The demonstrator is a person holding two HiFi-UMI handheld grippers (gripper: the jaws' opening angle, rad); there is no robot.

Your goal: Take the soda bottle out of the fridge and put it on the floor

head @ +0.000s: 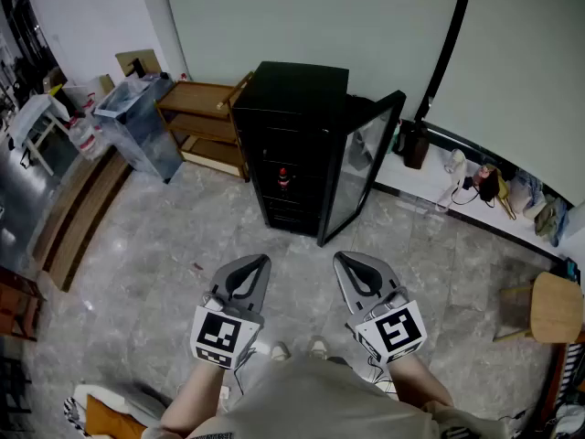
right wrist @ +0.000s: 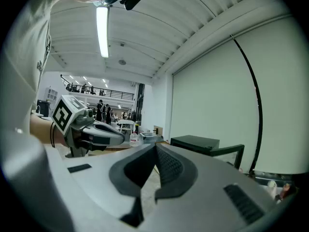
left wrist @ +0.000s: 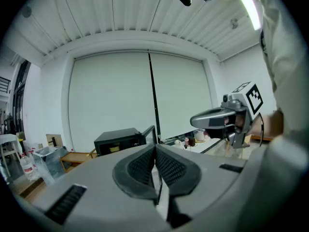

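A small black fridge (head: 297, 135) stands against the far wall with its glass door (head: 361, 167) swung open to the right. On a middle shelf inside sits the soda bottle (head: 283, 179), dark with a red cap. Both grippers hover over the floor well short of the fridge, side by side. My left gripper (head: 257, 262) is shut and empty. My right gripper (head: 342, 260) is shut and empty too. The fridge (left wrist: 119, 140) shows far off in the left gripper view, and the fridge (right wrist: 195, 143) lies beyond the jaws in the right gripper view.
A wooden shelf unit (head: 203, 122) and a clear plastic bin (head: 137, 122) stand left of the fridge. Wooden planks (head: 78, 213) lie at the left. A low ledge with clutter (head: 484, 190) runs along the right wall; a wooden stool (head: 553, 307) is at the right edge.
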